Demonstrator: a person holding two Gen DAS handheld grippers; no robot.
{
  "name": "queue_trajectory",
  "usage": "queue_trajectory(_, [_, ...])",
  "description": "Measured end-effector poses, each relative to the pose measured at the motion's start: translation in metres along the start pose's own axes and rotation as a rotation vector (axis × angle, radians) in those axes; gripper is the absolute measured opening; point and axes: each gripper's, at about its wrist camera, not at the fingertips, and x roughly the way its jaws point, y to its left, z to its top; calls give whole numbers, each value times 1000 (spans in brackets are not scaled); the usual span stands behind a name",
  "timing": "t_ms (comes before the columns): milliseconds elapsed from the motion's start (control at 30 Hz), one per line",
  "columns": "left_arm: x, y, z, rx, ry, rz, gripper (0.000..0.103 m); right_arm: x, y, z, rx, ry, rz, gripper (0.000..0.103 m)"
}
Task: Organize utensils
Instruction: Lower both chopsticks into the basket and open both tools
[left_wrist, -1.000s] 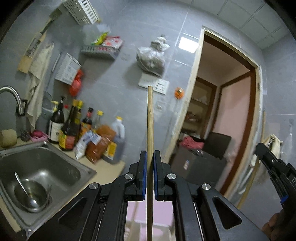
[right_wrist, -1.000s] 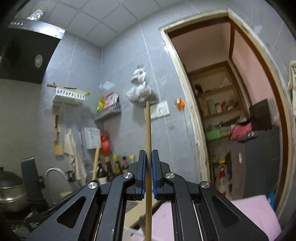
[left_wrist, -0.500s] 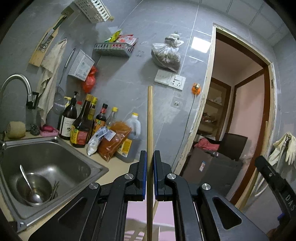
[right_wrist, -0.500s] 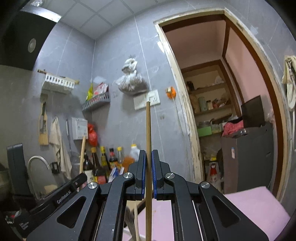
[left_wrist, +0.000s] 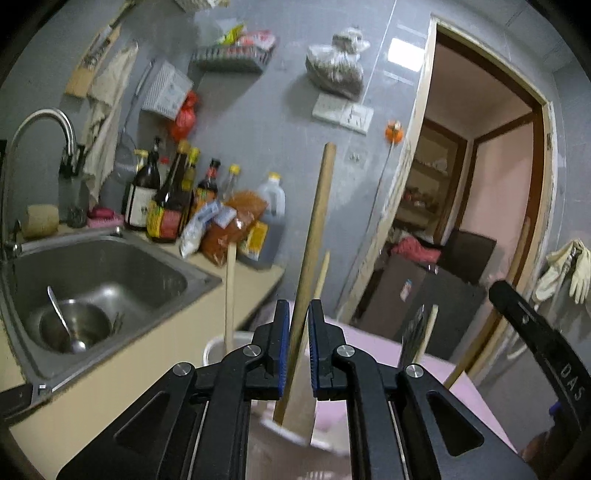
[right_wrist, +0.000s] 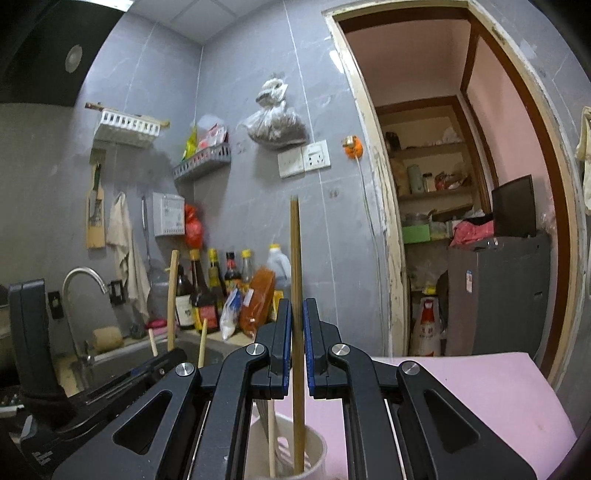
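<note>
My left gripper (left_wrist: 296, 306) has its jaws opening. A long wooden handle (left_wrist: 317, 221) leans between them with small gaps at the pads, and its broad lower end dips toward a white holder (left_wrist: 212, 345) below. Another wooden handle (left_wrist: 231, 288) stands in that holder. My right gripper (right_wrist: 296, 302) is shut on a pair of brown chopsticks (right_wrist: 295, 251), held upright. Their lower ends sit inside a white cup (right_wrist: 317, 450) beside a wooden-handled turner (right_wrist: 271, 435). That cup stands on a pink surface (right_wrist: 480, 387).
A steel sink (left_wrist: 110, 266) holding a bowl and spoon lies to the left, with a tap (left_wrist: 44, 122) over it. Sauce bottles and packets (left_wrist: 207, 214) crowd the counter's back. An open doorway (right_wrist: 461, 184) with shelves and a dark cabinet is on the right.
Both grippers have sunk toward the holders on the pink surface. The left one's wooden handle went from upright and pinched to leaning loose. The chopsticks' lower ends now sit in the white cup.
</note>
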Motion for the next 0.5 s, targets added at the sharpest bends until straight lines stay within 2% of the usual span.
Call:
queue_trajectory(133, [-3, 2, -5, -14, 55, -18, 10, -2, -2, -1, 5, 47, 11, 9])
queue_trajectory(200, [-6, 2, -5, -21, 76, -28, 17, -3, -3, -1, -2, 59, 11, 14])
queue_trajectory(233, [-8, 1, -5, -24, 83, -34, 22, -5, -3, -1, -7, 62, 11, 21])
queue_trajectory(400, [-24, -5, -1, -24, 95, -58, 34, -23, -8, 3, -9, 59, 9, 27])
queue_trajectory(500, [-35, -12, 2, -13, 97, -66, 48, -38, -13, 8, -9, 47, -2, 43])
